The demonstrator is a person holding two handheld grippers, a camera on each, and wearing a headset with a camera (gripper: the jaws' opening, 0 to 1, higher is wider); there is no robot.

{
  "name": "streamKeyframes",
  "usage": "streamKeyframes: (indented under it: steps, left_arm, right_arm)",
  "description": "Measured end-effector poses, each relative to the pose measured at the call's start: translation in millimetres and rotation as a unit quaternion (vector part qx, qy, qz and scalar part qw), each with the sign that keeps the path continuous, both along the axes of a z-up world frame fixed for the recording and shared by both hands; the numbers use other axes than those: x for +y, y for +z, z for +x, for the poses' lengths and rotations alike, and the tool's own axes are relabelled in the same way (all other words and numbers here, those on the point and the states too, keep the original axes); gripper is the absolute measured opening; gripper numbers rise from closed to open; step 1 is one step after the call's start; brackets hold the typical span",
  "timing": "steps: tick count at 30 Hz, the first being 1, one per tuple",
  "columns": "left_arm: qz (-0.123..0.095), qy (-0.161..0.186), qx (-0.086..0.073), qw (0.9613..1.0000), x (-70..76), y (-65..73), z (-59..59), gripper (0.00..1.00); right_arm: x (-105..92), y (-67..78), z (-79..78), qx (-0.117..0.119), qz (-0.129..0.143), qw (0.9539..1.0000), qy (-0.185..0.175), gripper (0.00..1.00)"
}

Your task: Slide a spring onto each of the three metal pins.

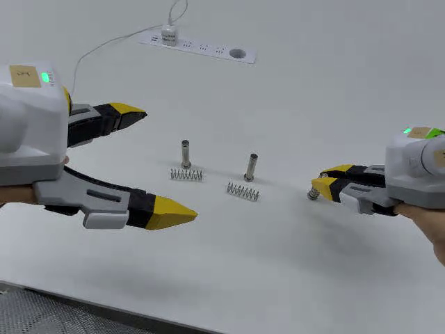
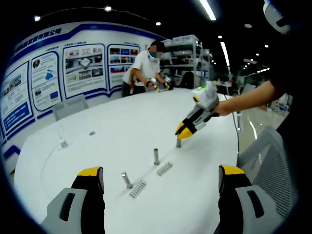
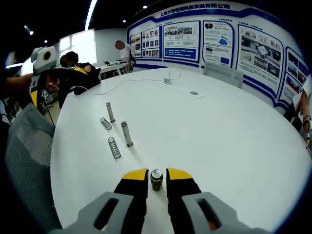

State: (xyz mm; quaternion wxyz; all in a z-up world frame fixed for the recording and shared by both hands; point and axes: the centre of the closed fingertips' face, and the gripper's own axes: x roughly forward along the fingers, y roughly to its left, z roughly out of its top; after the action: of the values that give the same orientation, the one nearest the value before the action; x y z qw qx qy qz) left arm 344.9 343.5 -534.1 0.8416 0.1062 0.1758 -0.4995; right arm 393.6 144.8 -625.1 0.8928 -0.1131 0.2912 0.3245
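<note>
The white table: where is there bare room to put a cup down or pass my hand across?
The table is bare between the power strip and the two standing pins, and along the near edge. It is crowded mid-table: pins, two loose springs, and the right gripper flanking a third pin.

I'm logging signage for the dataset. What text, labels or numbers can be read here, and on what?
Nothing reads clearly.
Blue headline characters above wall posters: too blurred.
Poster print itself: too small.
Tan sticker on left tongs: mark illegible.
Power strip: markings too small.
</note>
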Motion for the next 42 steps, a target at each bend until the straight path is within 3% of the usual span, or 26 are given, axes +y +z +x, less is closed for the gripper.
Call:
streamKeyframes:
  steps: [9, 16, 22, 29, 37, 42]
  left_arm:
    - [-0.004, 0.008, -0.006, 0.9999, 3.4, 4.3, -0.5, 1.00]
    - [-0.002, 0.010, 0.000, 1.0000, 4.5, -1.4, -4.4, 1.00]
    - [-0.004, 0.015, 0.007, 0.9999, 9.3, -7.9, -5.9, 1.00]
    - [-0.005, 0.026, 0.014, 0.9996, 20.1, -12.6, -4.2, 1.00]
    - [0.016, 0.020, 0.023, 0.9994, 29.0, -27.5, -3.7, 0.99]
    - [0.006, 0.019, 0.028, 0.9994, 28.2, -26.8, -3.5, 0.99]
  right_arm:
    - [9.4, 34.3, -3.5, -0.035, 0.015, 0.9992, 0.010, 0.18]
    - [39.1, 37.9, -17.4, -0.035, 0.014, 0.9973, 0.063, 0.19]
    - [67.1, 18.3, -21.4, -0.020, -0.003, 0.9940, 0.107, 0.19]
    - [87.4, -7.2, -20.0, 0.008, -0.011, 0.9917, 0.128, 0.19]
    - [101.1, -26.4, -13.1, 0.025, -0.033, 0.9884, 0.146, 0.19]
    - [103.5, -35.7, -3.2, 0.023, -0.052, 0.9874, 0.148, 0.19]
